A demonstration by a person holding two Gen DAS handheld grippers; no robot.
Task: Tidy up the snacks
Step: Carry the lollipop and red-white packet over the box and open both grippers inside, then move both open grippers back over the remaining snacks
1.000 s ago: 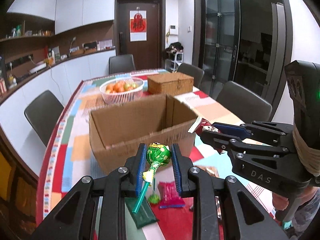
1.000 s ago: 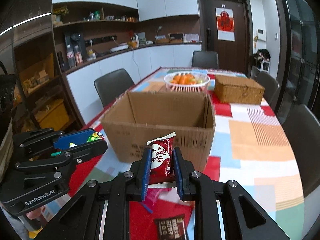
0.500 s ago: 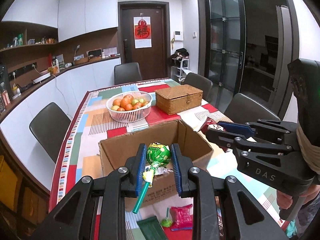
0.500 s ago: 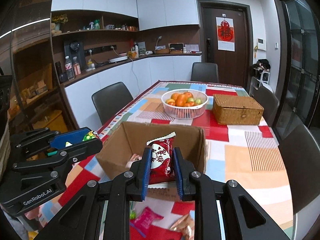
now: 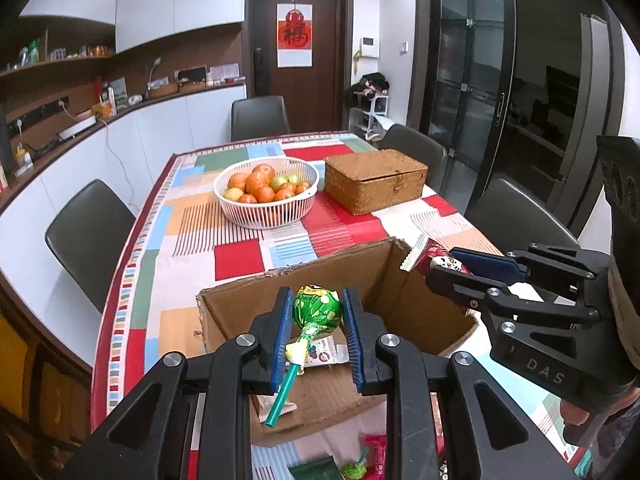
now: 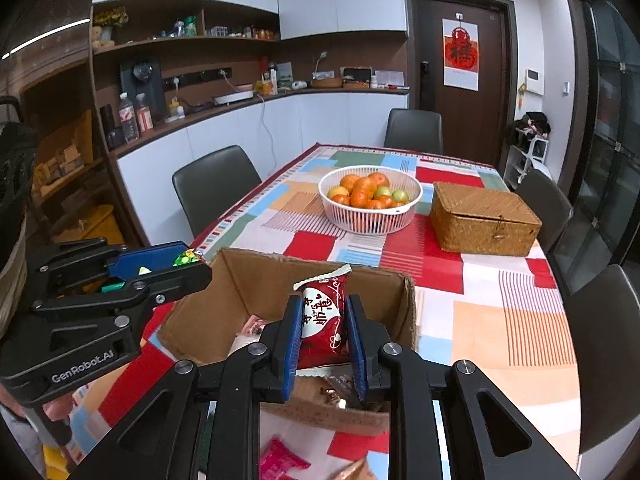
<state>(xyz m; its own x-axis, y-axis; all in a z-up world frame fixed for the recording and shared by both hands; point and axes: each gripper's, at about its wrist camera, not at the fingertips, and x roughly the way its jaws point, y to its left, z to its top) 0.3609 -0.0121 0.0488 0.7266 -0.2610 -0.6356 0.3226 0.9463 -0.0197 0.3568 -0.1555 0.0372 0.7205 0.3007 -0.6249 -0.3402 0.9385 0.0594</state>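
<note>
Left gripper (image 5: 317, 312) clamps lollipop (image 5: 316, 310); right gripper (image 6: 323, 320) clamps red packet (image 6: 322, 320), above box (image 6: 240, 280).

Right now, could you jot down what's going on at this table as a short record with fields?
Left gripper: fingers shut on a green lollipop
Right gripper: fingers shut on a red snack packet
Position: both held above the open cardboard box
Box contents: a few packets on its floor
Farther on the table: white fruit basket, wicker box
Loose snacks: some on the tablecloth nearer than the box
</note>
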